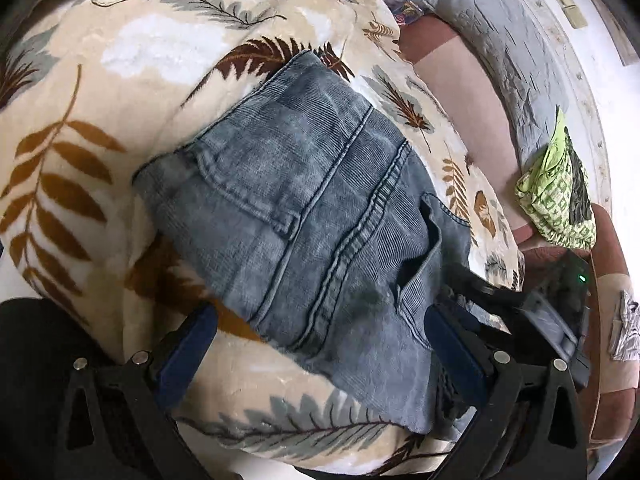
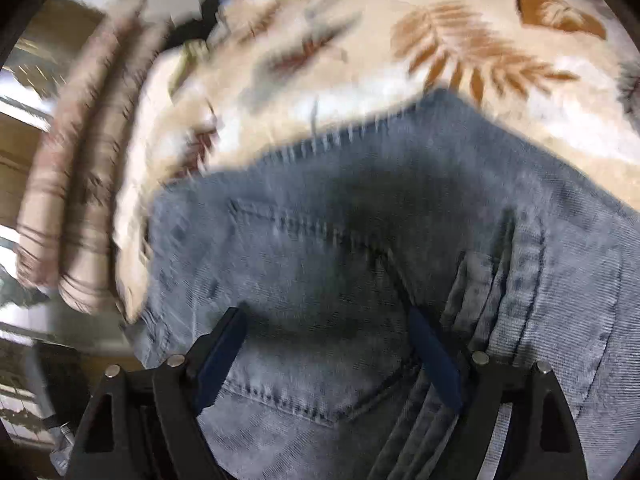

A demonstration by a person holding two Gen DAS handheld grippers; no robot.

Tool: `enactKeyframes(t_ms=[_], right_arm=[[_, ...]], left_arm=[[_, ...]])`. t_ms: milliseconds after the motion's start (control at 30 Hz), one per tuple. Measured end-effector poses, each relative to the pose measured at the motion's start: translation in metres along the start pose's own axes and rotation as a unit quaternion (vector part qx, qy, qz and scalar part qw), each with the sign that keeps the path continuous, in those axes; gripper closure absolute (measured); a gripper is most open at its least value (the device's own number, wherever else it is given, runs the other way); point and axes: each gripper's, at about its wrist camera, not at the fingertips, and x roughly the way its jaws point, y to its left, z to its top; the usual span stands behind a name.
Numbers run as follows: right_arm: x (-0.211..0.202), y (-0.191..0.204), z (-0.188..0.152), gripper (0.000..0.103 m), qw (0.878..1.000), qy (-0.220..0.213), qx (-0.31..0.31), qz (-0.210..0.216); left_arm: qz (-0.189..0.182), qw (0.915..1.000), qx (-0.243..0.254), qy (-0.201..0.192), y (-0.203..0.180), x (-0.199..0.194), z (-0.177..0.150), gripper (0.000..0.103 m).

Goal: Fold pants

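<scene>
While right view blurs, pants (image 1: 312, 208) lie folded on blanket (image 1: 80, 120) | left gripper (image 1: 320, 320) spread | right gripper (image 2: 328, 328) spread, empty

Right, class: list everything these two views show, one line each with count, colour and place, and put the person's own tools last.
Jeans: one, faded blue, folded on the blanket.
Blanket: one, cream with brown and grey leaves, under the jeans.
Quilt: one, grey, far right by the wall.
Bag: one, green and white print, right of the blanket.
Left gripper: one, black with blue pads, jaws open over the jeans.
Right gripper: one, black with blue pads, jaws open over the jeans.
</scene>
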Motion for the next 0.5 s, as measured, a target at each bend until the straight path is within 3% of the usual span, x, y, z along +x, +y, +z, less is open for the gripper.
enactKeyframes(t_ms=[233, 500], right_arm=[[-0.037, -0.014, -0.019, 0.015, 1.000, -0.008, 0.020, 0.018], [-0.073, -0.025, -0.062, 0.015, 0.998, -0.022, 0.018, 0.050]], left_arm=[[0.003, 0.9990, -0.032, -0.030, 0.004, -0.001, 0.017, 0.001], [0.091, 0.9936, 0.030, -0.060, -0.016, 0.004, 0.019, 0.001]])
